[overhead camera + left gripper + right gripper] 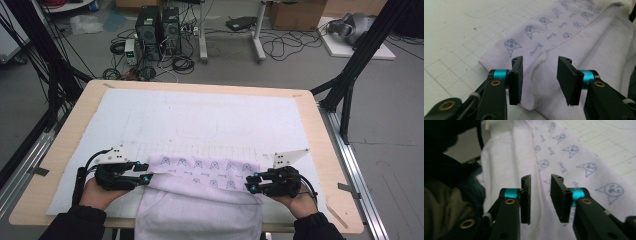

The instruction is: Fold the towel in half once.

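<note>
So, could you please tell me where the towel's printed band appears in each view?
High view: printed band at lower centre, spanning between both grippers.
Left gripper view: upper centre and right, beyond the jaws.
Right gripper view: right half.
Shared landmark: the pink stitched line bordering it.

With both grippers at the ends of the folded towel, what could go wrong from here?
1. Both the left gripper and the right gripper have their jaws apart, so the towel is not clamped; its folded-over edge may spring back.
2. Much of the towel hangs over the near edge of the table; its weight might drag the rest off.
3. In the left gripper view, a loose hem lies between the pads; closing now might catch only one layer.
</note>
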